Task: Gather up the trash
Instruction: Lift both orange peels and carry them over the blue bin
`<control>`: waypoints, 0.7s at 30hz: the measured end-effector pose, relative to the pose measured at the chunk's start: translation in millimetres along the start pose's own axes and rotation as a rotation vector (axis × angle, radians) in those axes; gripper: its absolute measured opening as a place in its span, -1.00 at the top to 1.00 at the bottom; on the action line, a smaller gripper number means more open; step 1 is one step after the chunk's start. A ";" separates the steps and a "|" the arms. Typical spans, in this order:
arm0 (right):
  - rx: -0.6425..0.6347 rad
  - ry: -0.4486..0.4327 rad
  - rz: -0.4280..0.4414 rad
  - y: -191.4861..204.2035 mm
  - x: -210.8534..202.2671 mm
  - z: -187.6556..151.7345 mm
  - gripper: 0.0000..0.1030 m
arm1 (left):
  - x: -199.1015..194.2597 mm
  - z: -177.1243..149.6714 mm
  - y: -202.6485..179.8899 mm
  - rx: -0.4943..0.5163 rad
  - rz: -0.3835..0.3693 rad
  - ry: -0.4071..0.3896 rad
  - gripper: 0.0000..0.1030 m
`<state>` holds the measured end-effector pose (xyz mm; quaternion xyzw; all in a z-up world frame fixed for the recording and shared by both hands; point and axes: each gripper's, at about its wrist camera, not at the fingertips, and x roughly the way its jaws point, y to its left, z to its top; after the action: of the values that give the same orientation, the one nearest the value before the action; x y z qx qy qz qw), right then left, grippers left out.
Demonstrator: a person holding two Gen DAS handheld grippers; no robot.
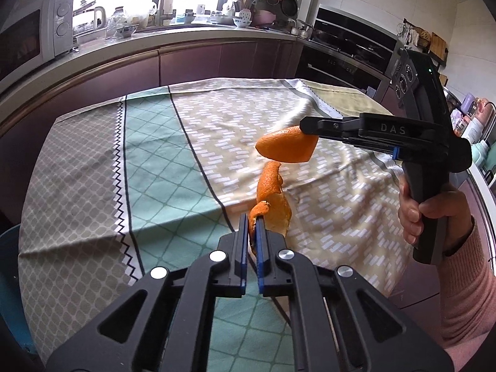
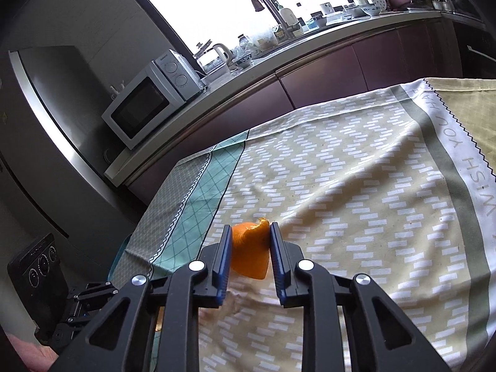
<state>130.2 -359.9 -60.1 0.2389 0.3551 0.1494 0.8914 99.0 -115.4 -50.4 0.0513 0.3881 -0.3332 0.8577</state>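
Note:
A long curled strip of orange peel (image 1: pixel 274 198) rises from my left gripper (image 1: pixel 252 221), whose jaws are shut on its lower end, lifted above the patterned tablecloth (image 1: pixel 161 161). To the right in the left wrist view, my right gripper (image 1: pixel 305 125) comes in from the side with a broad curved piece of orange peel (image 1: pixel 286 148) hanging at its tip. The right wrist view shows that piece of peel (image 2: pixel 249 251) pinched between the blue pads of the right gripper (image 2: pixel 250 232), held over the beige part of the tablecloth (image 2: pixel 356 186).
A person's hand in a pink sleeve (image 1: pixel 434 217) holds the right gripper's handle. Beyond the table runs a kitchen counter (image 1: pixel 186 34) with a microwave (image 2: pixel 145 102), kettle and dishes. A blue bin rim (image 1: pixel 12 263) shows at the table's left edge. Ovens (image 1: pixel 350 46) stand at the back right.

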 end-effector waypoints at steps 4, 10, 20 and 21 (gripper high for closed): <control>-0.010 -0.004 0.032 13.0 -0.7 -3.7 0.57 | -17.4 -5.5 12.5 -0.009 0.026 -0.020 0.91; -0.022 0.002 0.074 32.8 3.3 -9.3 0.57 | -41.6 -16.7 27.6 -0.020 0.082 -0.045 0.91; -0.059 0.021 0.140 72.9 13.5 -15.7 0.57 | -79.1 -34.7 46.4 -0.027 0.156 -0.080 0.91; -0.062 0.022 0.147 76.2 14.7 -15.9 0.57 | -82.6 -36.4 48.0 -0.030 0.160 -0.083 0.91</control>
<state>122.0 -284.3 -37.9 0.2351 0.3417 0.2281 0.8809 66.0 -21.7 -26.0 0.0553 0.3519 -0.2598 0.8976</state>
